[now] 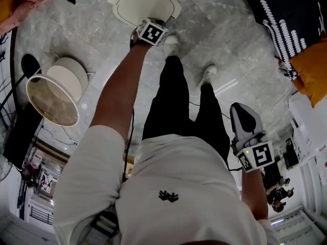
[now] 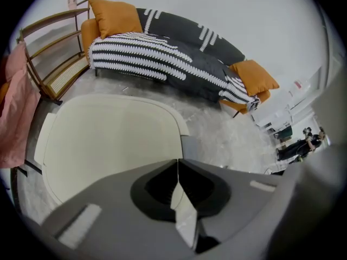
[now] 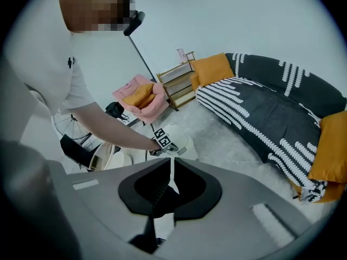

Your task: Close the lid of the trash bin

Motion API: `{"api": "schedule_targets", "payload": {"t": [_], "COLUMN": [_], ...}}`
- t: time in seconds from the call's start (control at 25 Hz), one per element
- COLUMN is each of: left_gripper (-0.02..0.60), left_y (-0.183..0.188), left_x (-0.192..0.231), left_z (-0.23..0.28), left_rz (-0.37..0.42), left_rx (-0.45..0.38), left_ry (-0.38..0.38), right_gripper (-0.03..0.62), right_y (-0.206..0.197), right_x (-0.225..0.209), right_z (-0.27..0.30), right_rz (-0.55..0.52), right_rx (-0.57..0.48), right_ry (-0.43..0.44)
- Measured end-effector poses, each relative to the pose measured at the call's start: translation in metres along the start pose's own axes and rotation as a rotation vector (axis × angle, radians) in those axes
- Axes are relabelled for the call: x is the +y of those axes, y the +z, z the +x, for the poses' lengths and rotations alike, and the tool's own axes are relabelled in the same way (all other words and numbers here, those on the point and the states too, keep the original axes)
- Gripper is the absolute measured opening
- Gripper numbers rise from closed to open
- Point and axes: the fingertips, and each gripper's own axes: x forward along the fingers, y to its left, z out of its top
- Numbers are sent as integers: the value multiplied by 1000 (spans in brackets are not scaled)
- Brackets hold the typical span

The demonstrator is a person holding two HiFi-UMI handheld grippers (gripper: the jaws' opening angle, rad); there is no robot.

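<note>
The trash bin's cream lid (image 1: 145, 4) lies flat over the bin on the marble floor, at the top of the head view. It fills the left of the left gripper view as the same cream lid (image 2: 108, 145). My left gripper (image 1: 162, 25) is stretched out at the lid's near edge, and its jaws (image 2: 178, 160) are shut with nothing between them. I cannot tell whether it touches the lid. My right gripper (image 1: 241, 111) hangs by my right side, far from the bin. It is shut and empty (image 3: 172, 158), and the bin (image 3: 183, 140) shows small beyond it.
A round cream-rimmed object (image 1: 51, 98) stands on the floor to the left. A dark sofa with a striped blanket (image 2: 173, 53) and orange cushions lies beyond the bin. A rack with pink cloth (image 2: 16, 102) is at the far left. My shoes (image 1: 171, 45) stand close to the bin.
</note>
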Motion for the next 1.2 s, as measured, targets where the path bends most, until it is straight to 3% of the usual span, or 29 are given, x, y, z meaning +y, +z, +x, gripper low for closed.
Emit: {"api": "schedule_targets", "payload": {"t": [0.36,0.76,0.92,1.04,1.2], "left_gripper": [61,61,61,61,61], "left_y": [9,18,18,19,15], "left_x": [-4,-47,-80,-109,-149], "left_z": [-30,-100,-125,-140,-170], "left_rz": [-13,-43,-66,-42,-55], "left_rx": [-26,-99,-142,-194,-220], "left_ry": [63,119,101,75,98], "right_gripper": [21,21,21,21,21], "right_y": [0,-3,-4,-8,-18], "right_x": [2,9,5,2,-8], "right_z": [-16,-56,-79,-100,-127], "right_rz": [-25,-86,-118,-142,-175], "right_rx": [-37,-136,-180,-210,-246], "right_ry": [17,95,113,125,147]}}
